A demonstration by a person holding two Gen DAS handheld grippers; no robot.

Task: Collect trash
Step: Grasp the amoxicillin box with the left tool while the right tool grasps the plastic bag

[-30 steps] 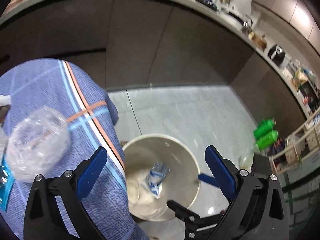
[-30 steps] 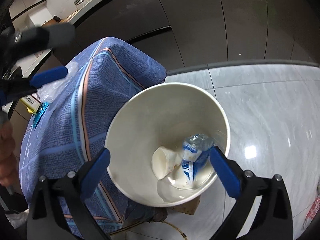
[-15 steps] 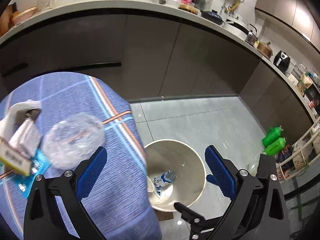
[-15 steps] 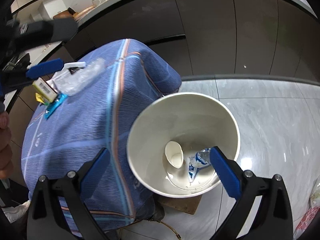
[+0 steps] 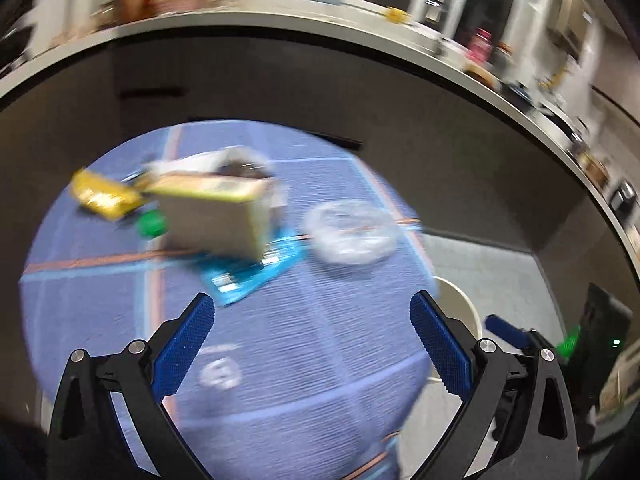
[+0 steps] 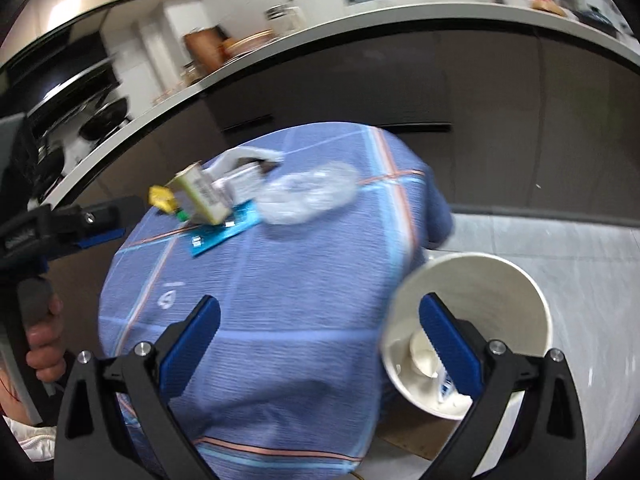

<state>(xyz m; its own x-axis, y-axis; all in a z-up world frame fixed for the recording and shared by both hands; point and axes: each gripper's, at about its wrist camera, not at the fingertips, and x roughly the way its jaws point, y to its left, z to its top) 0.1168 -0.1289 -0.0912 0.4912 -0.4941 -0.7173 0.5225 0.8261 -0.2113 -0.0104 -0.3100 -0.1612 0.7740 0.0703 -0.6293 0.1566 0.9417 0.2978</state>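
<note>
A round table under a blue striped cloth (image 5: 280, 360) (image 6: 280, 300) carries trash at its far side: a tan carton (image 5: 212, 216) (image 6: 202, 196), a yellow wrapper (image 5: 102, 198) (image 6: 160, 198), a blue packet (image 5: 252, 272) (image 6: 218, 236), a green cap (image 5: 150, 224) and a crumpled clear plastic bag (image 5: 352, 232) (image 6: 308, 196). A white bin (image 6: 472, 320) (image 5: 460, 304) stands on the floor to the table's right, with a paper cup (image 6: 422, 354) and a wrapper inside. My left gripper (image 5: 312, 344) hovers open over the cloth, empty. My right gripper (image 6: 320, 344) is open and empty too, between table and bin.
Dark cabinets under a pale counter (image 5: 360, 40) curve behind the table. Grey tiled floor (image 6: 560, 240) lies to the right. A person's hand (image 6: 44, 340) holds the left gripper's handle at the left edge of the right wrist view. Green bottles (image 5: 570, 340) sit low right.
Both views have swung up and left from the bin toward the tabletop. The carton, wrappers and bag now sit ahead of the fingers. Both grippers stay open.
</note>
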